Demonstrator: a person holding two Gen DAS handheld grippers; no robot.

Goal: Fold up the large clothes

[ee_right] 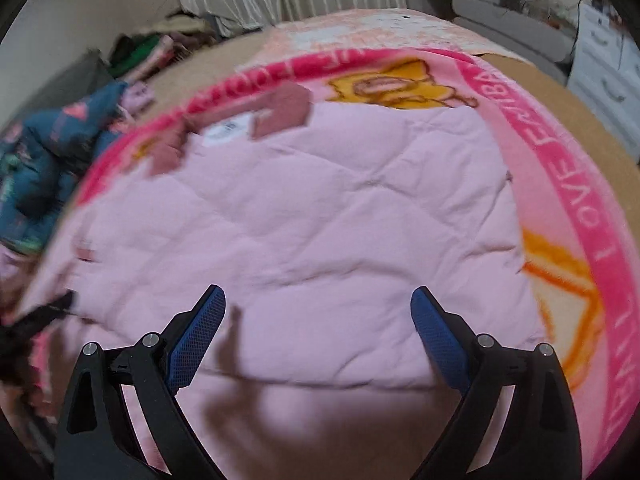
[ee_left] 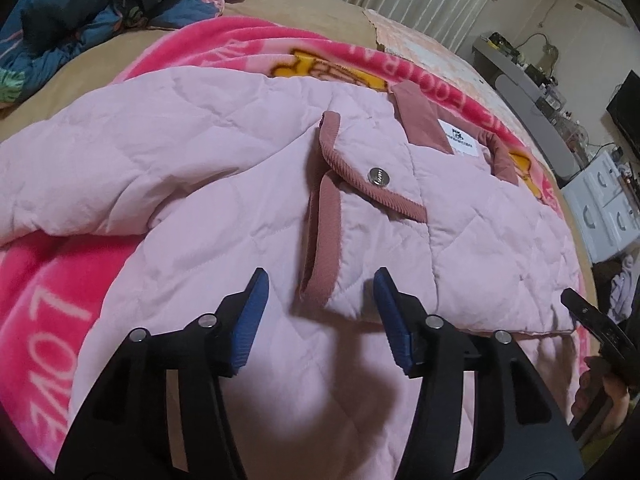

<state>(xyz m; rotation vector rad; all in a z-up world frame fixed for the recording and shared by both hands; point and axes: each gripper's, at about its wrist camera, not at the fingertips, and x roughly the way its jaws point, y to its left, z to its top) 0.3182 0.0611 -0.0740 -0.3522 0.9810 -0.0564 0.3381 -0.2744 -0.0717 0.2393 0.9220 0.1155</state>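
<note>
A pale pink quilted jacket [ee_left: 224, 168] with dusty-rose corduroy trim lies spread on a bright pink blanket. Its collar with a white label [ee_left: 460, 140] is at the far right, a snap button [ee_left: 376, 174] sits on the front flap. My left gripper [ee_left: 320, 280] is open and empty, hovering over the trimmed front edge [ee_left: 324, 248]. In the right wrist view the jacket [ee_right: 300, 220] fills the middle, collar [ee_right: 280, 116] at the far left. My right gripper [ee_right: 318, 298] is open and empty above the jacket's near edge. It also shows in the left wrist view [ee_left: 596, 320].
The pink blanket [ee_left: 44, 288] with white lettering lies on a tan bed [ee_left: 312, 12]. A heap of dark blue floral clothes [ee_left: 80, 12] sits at the far left. A white drawer unit [ee_left: 612, 204] and a cluttered grey shelf [ee_left: 520, 76] stand beyond the bed's right side.
</note>
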